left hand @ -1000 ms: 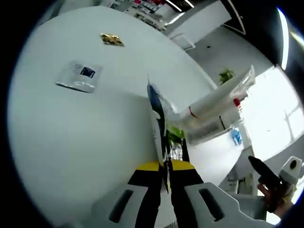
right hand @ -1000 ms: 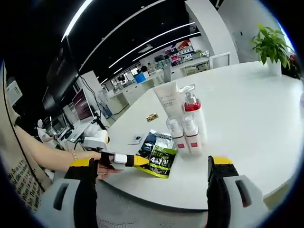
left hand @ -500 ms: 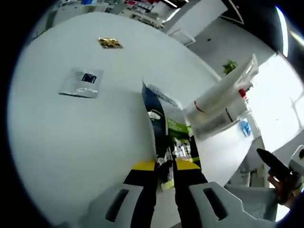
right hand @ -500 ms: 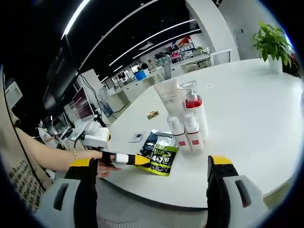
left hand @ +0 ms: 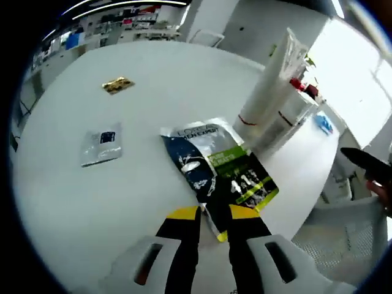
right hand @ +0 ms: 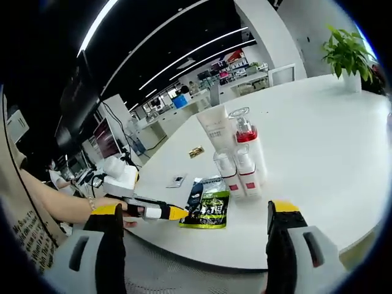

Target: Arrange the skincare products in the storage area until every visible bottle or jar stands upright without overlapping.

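Sachet [left hand: 217, 173] now flat | left gripper [left hand: 214, 215] pinching it | right gripper [right hand: 195, 214] spread

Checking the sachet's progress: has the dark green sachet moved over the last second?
Yes. The sachet, gripped by the left claw, has dropped flat onto the table beside the bottles.

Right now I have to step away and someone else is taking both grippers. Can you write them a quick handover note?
Left gripper: jaws shut on the near edge of the green and black sachet, which lies flat on the white table.
Right gripper: open, holding nothing, off the table's near edge.
White tube, pump bottle and two small bottles stand upright, grouped just behind the sachet.
A silver sachet and a gold packet lie flat farther out.
Left: place the held sachet, then deal with the flat items.
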